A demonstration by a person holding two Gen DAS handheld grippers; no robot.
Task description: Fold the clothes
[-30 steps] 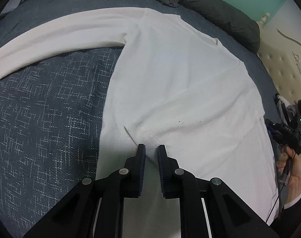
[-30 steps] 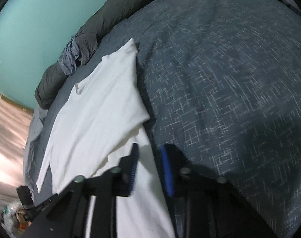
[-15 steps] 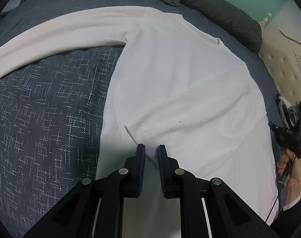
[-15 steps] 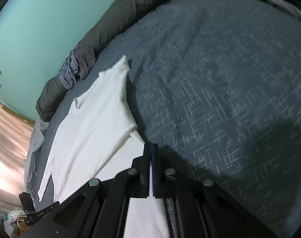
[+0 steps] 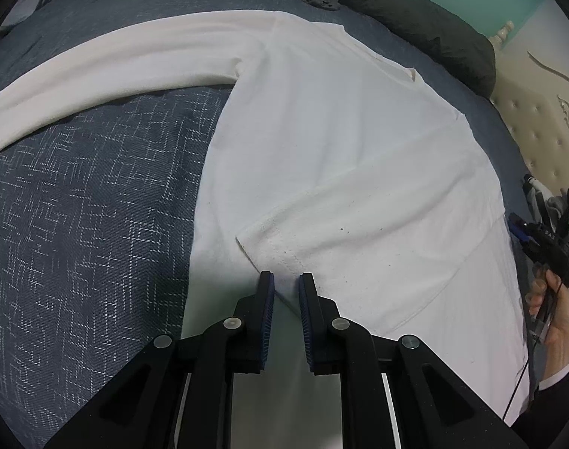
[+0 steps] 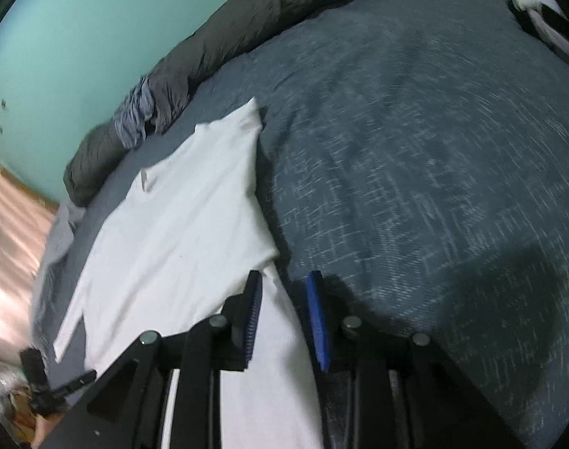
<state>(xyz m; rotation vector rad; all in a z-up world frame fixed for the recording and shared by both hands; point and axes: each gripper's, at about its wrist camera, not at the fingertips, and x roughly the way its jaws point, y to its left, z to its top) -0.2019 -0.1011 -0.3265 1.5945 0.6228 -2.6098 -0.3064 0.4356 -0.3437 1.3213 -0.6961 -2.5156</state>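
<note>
The bed fills the room from where I stand, covered in a dark blue bedspread (image 5: 90, 202) flecked with a pale crosshatch weave. A dark grey duvet (image 6: 247, 22) is bunched in a long roll along its far edge against the teal wall (image 6: 71, 26), with a crumpled blue-grey garment (image 6: 134, 116) tucked into the roll. A cream tufted headboard (image 5: 542, 123) with carved scrollwork stands at one end.

Spread flat on the bedspread lies the white long-sleeved top (image 5: 322, 142). Its one sleeve (image 5: 108, 63) stretches straight out across the cover; the other sleeve is folded in over the body, and its cuff (image 5: 269, 235) lies near the hem.

The left gripper (image 5: 284, 280) hovers just above that cuff, its blue-padded jaws a narrow gap apart with nothing clamped between them. The right gripper (image 6: 282, 280) sits at the opposite side of the top, over the side edge of the fabric; its jaws are opening, and the cloth lies beneath them rather than pinched. In the left view the right hand (image 5: 554, 318) can be seen holding that tool.

There is faint lettering on the body of the right tool, too small to read.
</note>
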